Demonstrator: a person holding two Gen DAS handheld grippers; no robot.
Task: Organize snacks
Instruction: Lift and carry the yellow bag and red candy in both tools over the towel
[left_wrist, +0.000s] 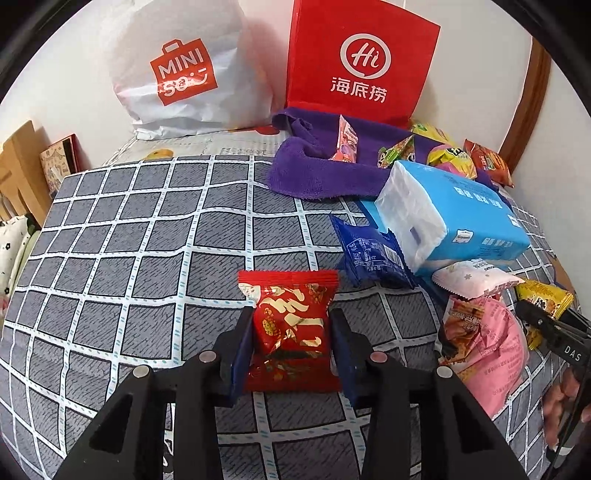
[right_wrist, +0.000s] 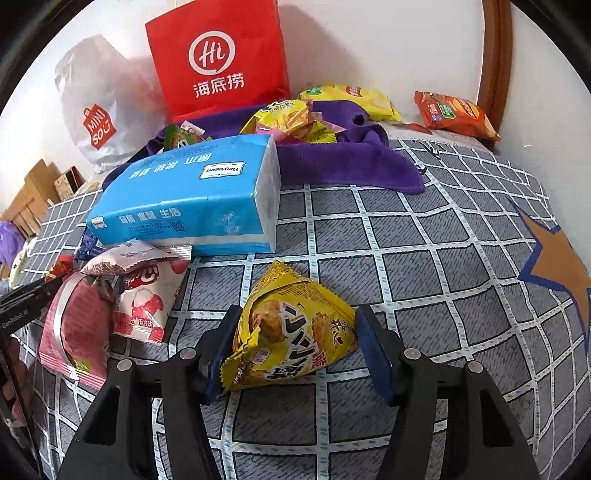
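Note:
In the left wrist view my left gripper (left_wrist: 291, 332) is shut on a red snack packet (left_wrist: 291, 325) with gold print, over the grey checked bedspread (left_wrist: 129, 240). In the right wrist view my right gripper (right_wrist: 295, 332) is shut on a yellow snack packet (right_wrist: 291, 332), its blue pads (right_wrist: 376, 354) pressing both sides. A pink packet (left_wrist: 487, 343) and a white-pink lychee packet (right_wrist: 144, 299) lie between the two grippers. A blue packet (left_wrist: 369, 254) lies by the tissue pack. More snacks (right_wrist: 291, 118) rest on a purple towel (right_wrist: 343, 162).
A blue tissue pack (right_wrist: 192, 199) lies mid-bed. A red Haidilao paper bag (left_wrist: 358, 62) and a white Miniso bag (left_wrist: 184, 70) stand against the wall. An orange chip bag (right_wrist: 454, 114) lies at the far right corner. Cardboard boxes (left_wrist: 22, 166) stand left of the bed.

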